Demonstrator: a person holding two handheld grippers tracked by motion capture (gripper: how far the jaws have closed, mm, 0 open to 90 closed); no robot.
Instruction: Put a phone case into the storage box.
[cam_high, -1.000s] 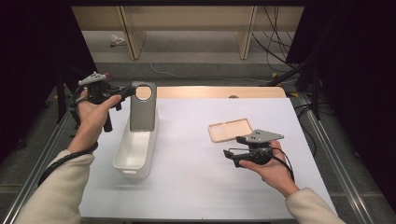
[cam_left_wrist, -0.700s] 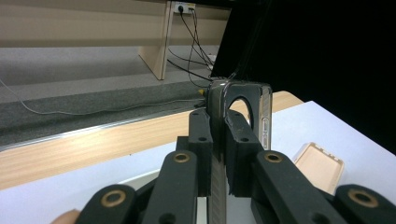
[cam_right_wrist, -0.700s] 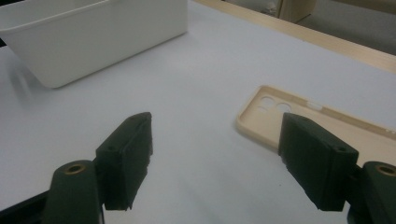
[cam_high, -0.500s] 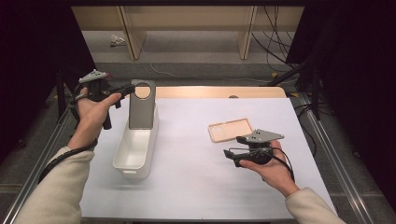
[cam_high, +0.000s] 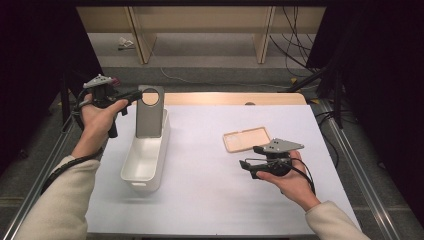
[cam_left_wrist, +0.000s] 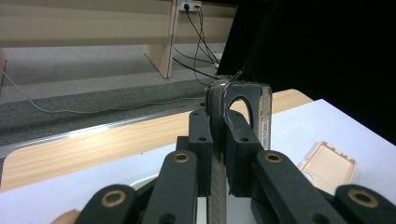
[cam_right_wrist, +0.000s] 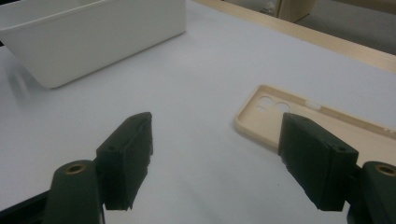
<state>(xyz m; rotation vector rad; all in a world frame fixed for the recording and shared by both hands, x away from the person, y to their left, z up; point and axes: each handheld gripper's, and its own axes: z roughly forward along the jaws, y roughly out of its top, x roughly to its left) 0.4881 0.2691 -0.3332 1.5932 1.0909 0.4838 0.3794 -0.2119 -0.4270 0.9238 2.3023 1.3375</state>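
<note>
While the grey phone case (cam_high: 149, 111) is clamped upright in the left tongs (cam_left_wrist: 218, 154) over the white bin's (cam_high: 145, 165) far end, it isn't dropped in yet, and the beige case (cam_high: 246, 138) is left on the counter (cam_high: 210, 200) by the gaping, empty right tongs (cam_right_wrist: 217, 158).

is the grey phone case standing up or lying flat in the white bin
Standing up. The grey phone case rises on end out of the white bin, its top edge pinched by the left tool.
</note>
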